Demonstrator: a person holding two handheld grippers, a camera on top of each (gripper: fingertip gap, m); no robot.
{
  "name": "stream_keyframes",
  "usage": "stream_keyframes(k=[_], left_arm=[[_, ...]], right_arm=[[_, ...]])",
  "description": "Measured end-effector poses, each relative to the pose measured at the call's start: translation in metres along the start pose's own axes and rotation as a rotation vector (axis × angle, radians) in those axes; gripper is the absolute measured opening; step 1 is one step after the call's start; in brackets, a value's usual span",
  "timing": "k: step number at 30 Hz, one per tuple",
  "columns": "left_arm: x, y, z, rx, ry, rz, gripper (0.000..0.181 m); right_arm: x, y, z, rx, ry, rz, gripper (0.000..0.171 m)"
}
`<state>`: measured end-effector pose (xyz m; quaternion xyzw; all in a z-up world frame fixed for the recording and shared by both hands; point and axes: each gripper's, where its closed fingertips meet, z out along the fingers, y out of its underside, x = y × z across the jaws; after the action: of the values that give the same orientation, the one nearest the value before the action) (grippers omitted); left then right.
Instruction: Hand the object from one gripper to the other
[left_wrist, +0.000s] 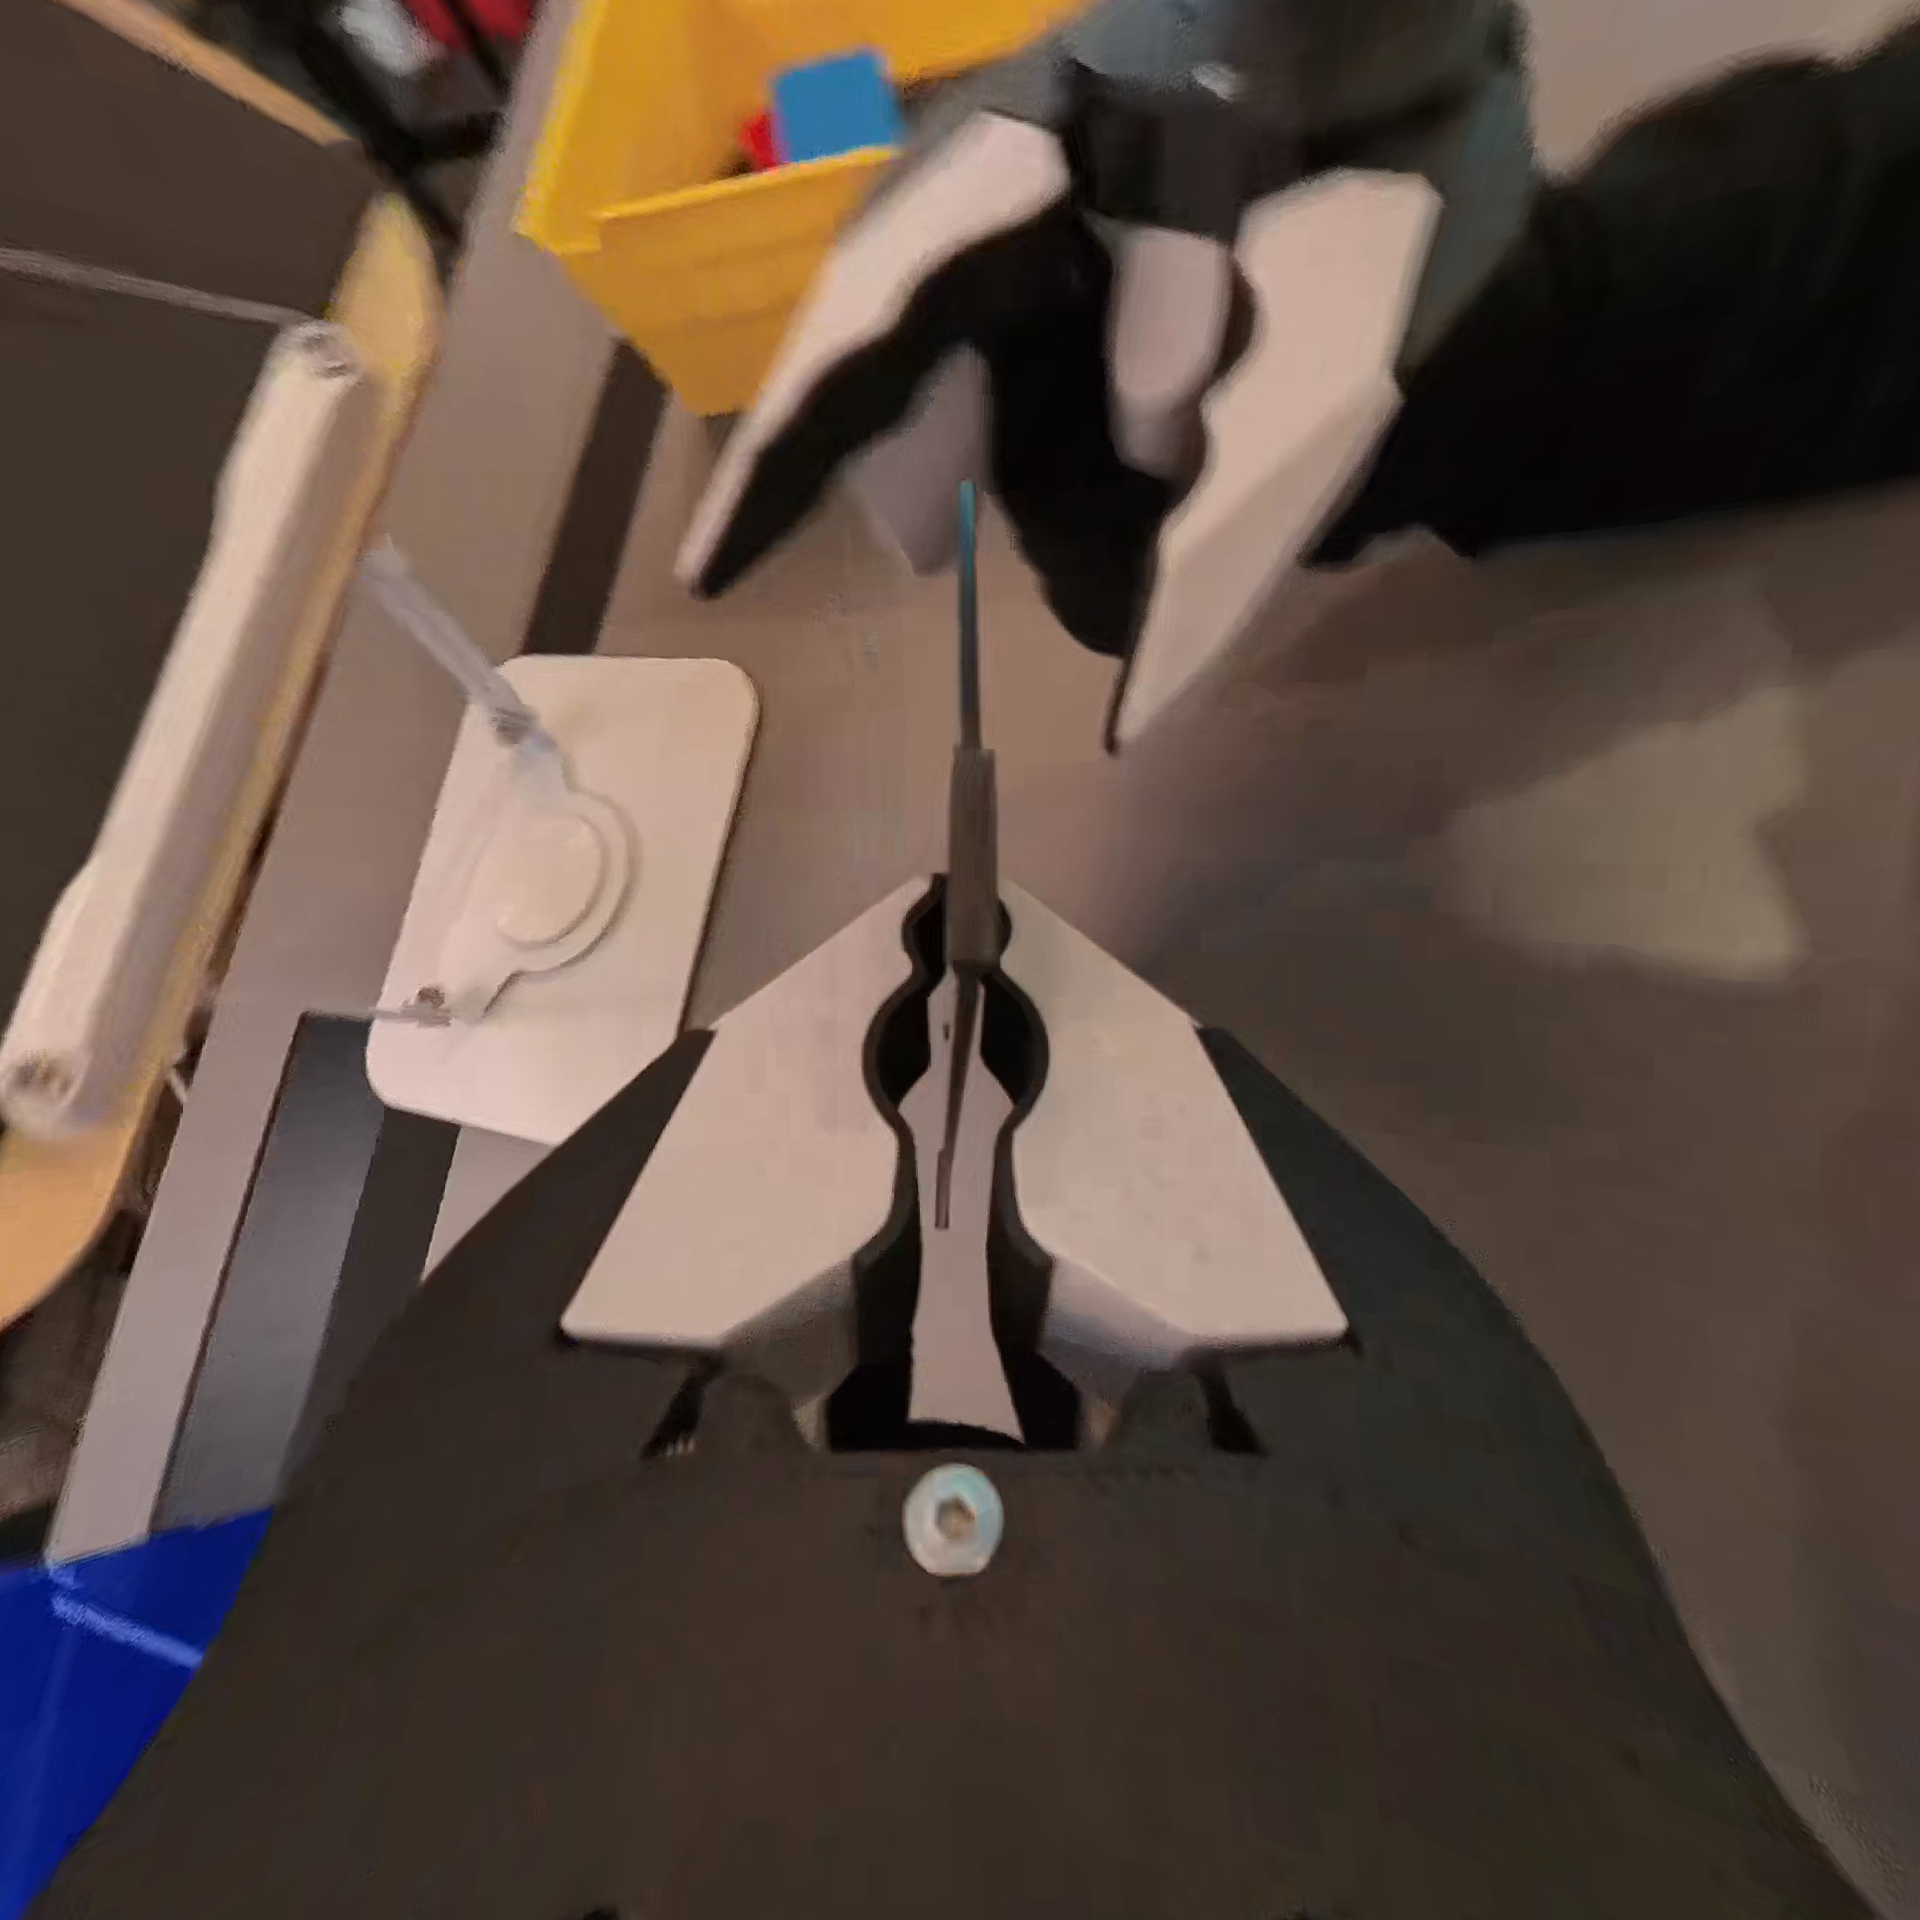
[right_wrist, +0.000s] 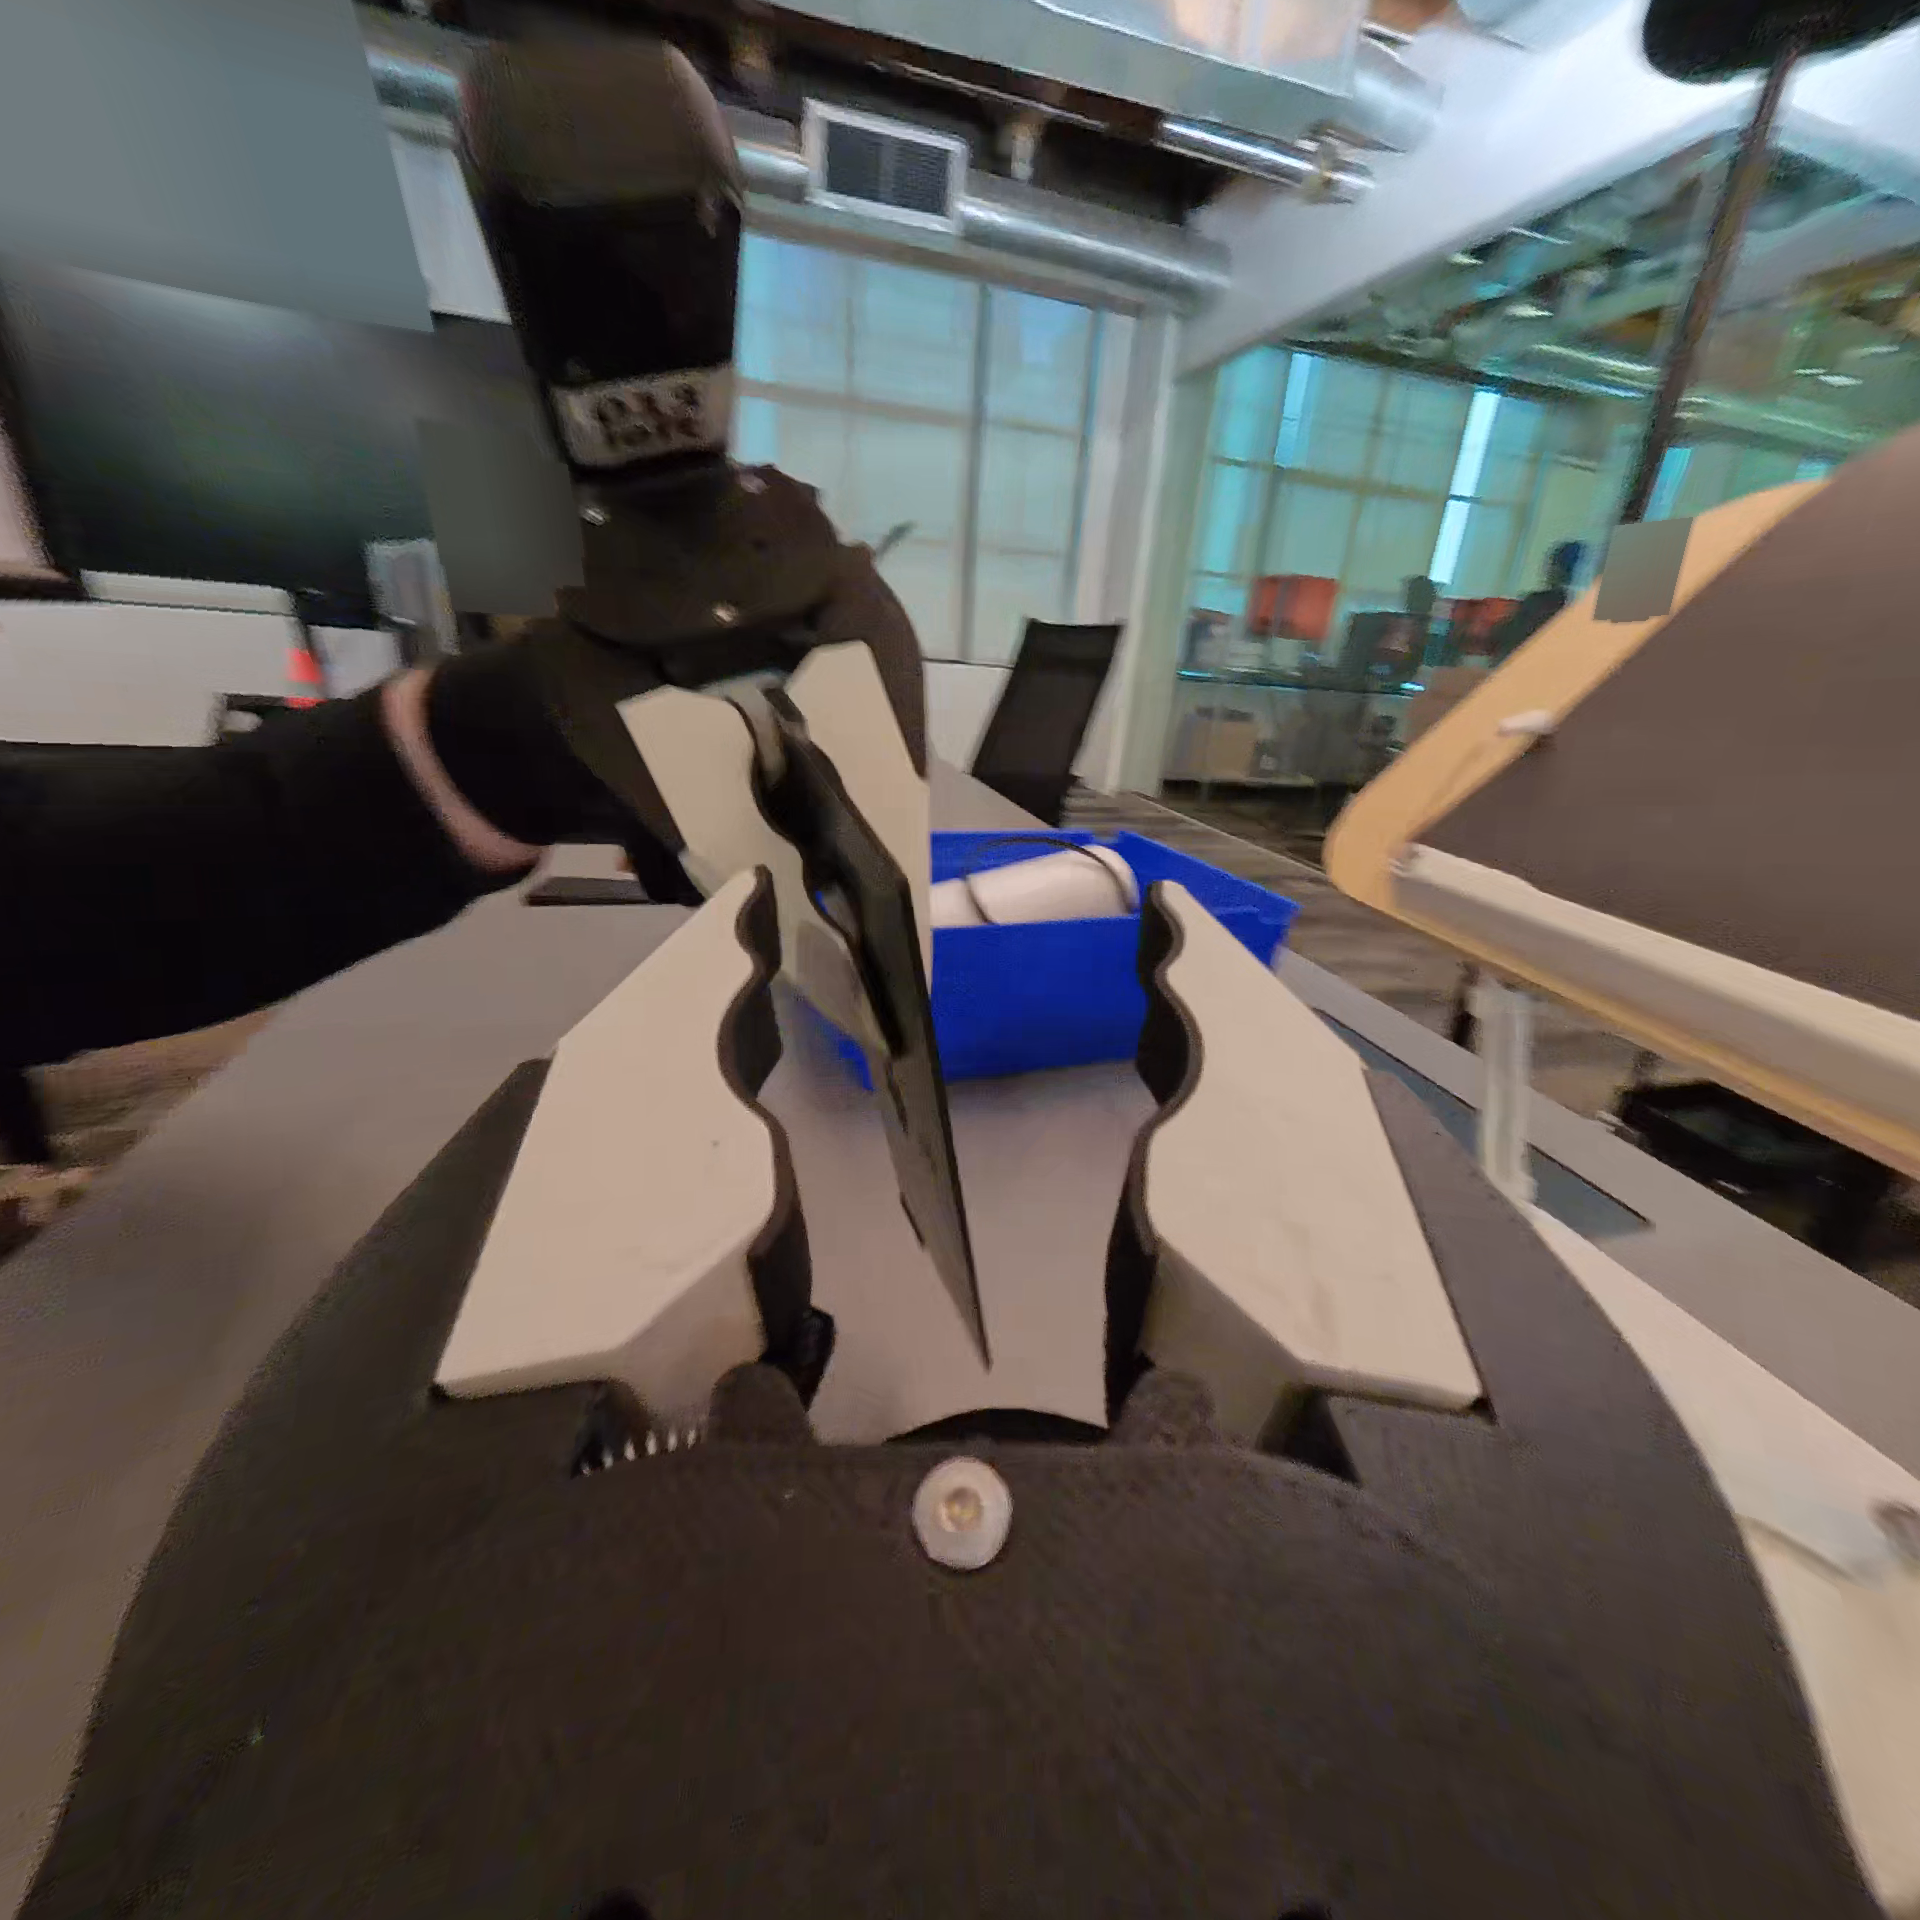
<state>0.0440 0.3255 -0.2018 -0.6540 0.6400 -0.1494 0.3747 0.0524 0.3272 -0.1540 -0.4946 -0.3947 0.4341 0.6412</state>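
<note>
Black and thin, the flat card-like object (left_wrist: 971, 831) is pinched edge-on at the tips of the left gripper (left_wrist: 971, 914), whose white fingers (left_wrist: 769, 1122) are pressed together on it with only the wavy slot between the pads left open. In the left wrist view its long axis runs straight ahead along the fingers: most of its length sticks out past the tips, with a blue-tinted far end pointing toward the other gripper, while a thin tail reaches back between the pads.

The right gripper (left_wrist: 914, 655) sits just beyond that far end, blurred, jaws spread wide, one white finger to each side of the object's tip and neither touching it.

In the right wrist view the same black object (right_wrist: 904, 1049) comes in from the left gripper (right_wrist: 831, 831) above and ahead, tilted, its pointed lower corner reaching down deep into the gap of the right gripper (right_wrist: 956, 914). It lies closer to the left-hand finger (right_wrist: 644, 1122) than to the right-hand one, clear of both pads as far as can be seen. A black-gloved hand (right_wrist: 520, 748) carries the left gripper.

Beyond the open jaws stands a blue bin (right_wrist: 1039, 987) on the grey table (right_wrist: 364, 1039); in the left wrist view a yellow bin (left_wrist: 707, 239) lies beyond the left finger of the far gripper.
</note>
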Motion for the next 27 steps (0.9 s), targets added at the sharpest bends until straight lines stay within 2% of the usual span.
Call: stream_keyframes(k=[3, 6, 8, 15, 17, 21, 23, 25, 27], left_arm=[[0.021, -0.002, 0.006, -0.067, 0.106, 0.105, 0.0], [0.032, -0.006, 0.011, -0.082, 0.173, 0.145, 0.0], [0.038, -0.01, 0.012, -0.075, 0.211, 0.154, 0.0], [0.03, -0.016, 0.016, -0.03, 0.205, 0.099, 0.001], [0.02, -0.021, 0.017, 0.002, 0.151, 0.051, 0.024], [-0.01, -0.026, 0.015, 0.095, -0.056, -0.093, 0.067], [-0.019, -0.028, 0.013, 0.169, -0.144, -0.196, 0.077], [-0.024, -0.024, 0.014, 0.209, -0.246, -0.266, 0.094], [-0.02, -0.018, 0.023, 0.213, -0.307, -0.292, 0.1]], right_arm=[[-0.017, -0.01, -0.004, 0.036, -0.13, 0.036, 0.05], [-0.034, -0.002, -0.006, 0.002, -0.247, 0.045, 0.027], [-0.041, 0.004, -0.005, -0.019, -0.286, 0.036, 0.003], [-0.031, 0.0, -0.003, -0.021, -0.212, 0.023, 0.0], [-0.021, -0.002, -0.004, -0.012, -0.156, 0.032, 0.0], [0.005, -0.011, -0.011, 0.048, -0.024, 0.064, 0.0], [0.02, -0.013, -0.015, 0.071, 0.07, 0.069, 0.0], [0.032, -0.014, -0.019, 0.086, 0.158, 0.072, 0.0], [0.039, -0.013, -0.02, 0.095, 0.22, 0.076, 0.0]])
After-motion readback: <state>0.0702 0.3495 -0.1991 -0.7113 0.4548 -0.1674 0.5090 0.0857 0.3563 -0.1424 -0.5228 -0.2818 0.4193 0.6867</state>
